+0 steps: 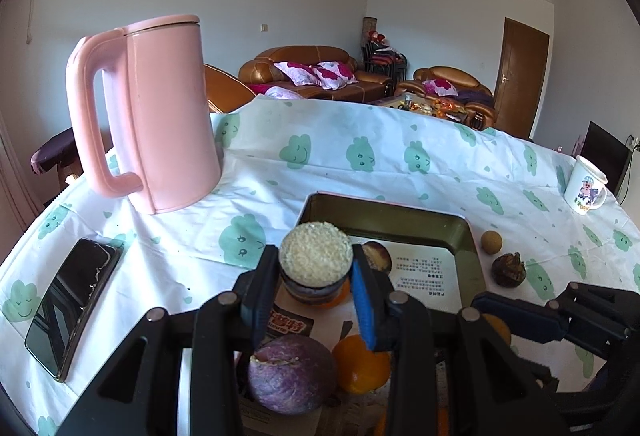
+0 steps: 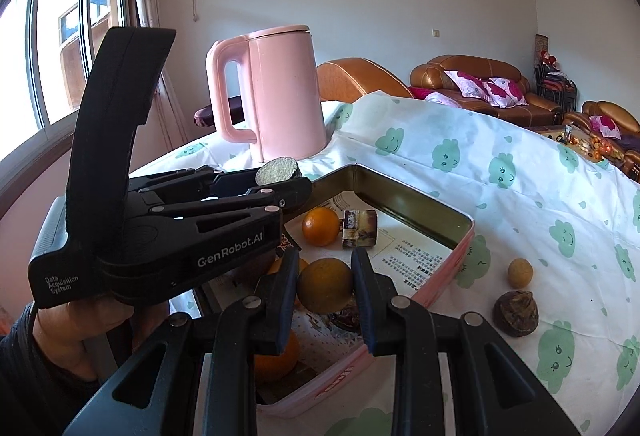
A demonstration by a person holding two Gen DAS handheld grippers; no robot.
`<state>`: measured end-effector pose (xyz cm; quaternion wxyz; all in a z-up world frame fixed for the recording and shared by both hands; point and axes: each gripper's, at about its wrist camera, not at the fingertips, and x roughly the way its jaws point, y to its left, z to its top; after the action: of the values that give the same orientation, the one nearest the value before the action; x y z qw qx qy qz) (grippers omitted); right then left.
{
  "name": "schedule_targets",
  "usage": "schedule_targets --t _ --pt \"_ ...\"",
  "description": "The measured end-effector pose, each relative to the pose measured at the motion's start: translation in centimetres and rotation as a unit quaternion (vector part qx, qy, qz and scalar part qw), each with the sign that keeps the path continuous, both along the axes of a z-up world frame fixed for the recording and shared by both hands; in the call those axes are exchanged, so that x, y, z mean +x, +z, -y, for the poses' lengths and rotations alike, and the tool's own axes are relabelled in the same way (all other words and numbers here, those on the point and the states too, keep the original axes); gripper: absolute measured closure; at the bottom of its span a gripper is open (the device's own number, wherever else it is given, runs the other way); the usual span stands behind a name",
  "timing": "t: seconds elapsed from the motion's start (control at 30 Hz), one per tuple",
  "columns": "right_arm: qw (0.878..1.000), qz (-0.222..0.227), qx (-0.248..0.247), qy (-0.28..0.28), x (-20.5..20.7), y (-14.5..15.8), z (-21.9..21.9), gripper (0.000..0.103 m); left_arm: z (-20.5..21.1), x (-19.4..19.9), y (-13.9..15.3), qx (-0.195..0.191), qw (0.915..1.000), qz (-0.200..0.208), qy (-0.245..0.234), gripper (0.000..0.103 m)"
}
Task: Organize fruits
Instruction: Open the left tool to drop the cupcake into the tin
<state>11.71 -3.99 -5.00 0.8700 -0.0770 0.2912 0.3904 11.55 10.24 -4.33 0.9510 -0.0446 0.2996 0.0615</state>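
My left gripper (image 1: 316, 268) is shut on a halved purple passion fruit (image 1: 315, 254), cut face up, held over the pink tin box (image 1: 466, 236). It also shows in the right wrist view (image 2: 278, 172). My right gripper (image 2: 325, 286) is shut on an orange (image 2: 325, 284) above the box's near end. Inside the box lie a purple fruit half (image 1: 290, 376), oranges (image 1: 362, 364) (image 2: 320, 226) and a small brown block (image 2: 359, 228). A small tan round fruit (image 2: 520, 273) and a dark wrinkled fruit (image 2: 515, 314) lie on the cloth right of the box.
A pink kettle (image 1: 160, 116) stands at the back left on the cloud-print tablecloth (image 1: 360, 156). A phone (image 1: 72, 308) lies at the left. A white mug (image 1: 586, 190) stands at the far right. Sofas are behind the table.
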Motion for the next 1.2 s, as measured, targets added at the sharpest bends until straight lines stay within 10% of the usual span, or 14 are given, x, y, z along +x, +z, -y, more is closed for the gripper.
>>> schedule_targets --t 0.8,1.2 --pt "0.999 -0.027 -0.034 0.016 0.2 -2.0 -1.3 0.074 0.5 1.1 -2.2 0.003 0.9987 -0.050 -0.011 0.064" --pt "1.000 -0.005 -0.016 -0.015 -0.7 -0.3 2.3 0.051 0.1 -1.3 0.4 -0.012 0.9999 0.010 0.007 0.007"
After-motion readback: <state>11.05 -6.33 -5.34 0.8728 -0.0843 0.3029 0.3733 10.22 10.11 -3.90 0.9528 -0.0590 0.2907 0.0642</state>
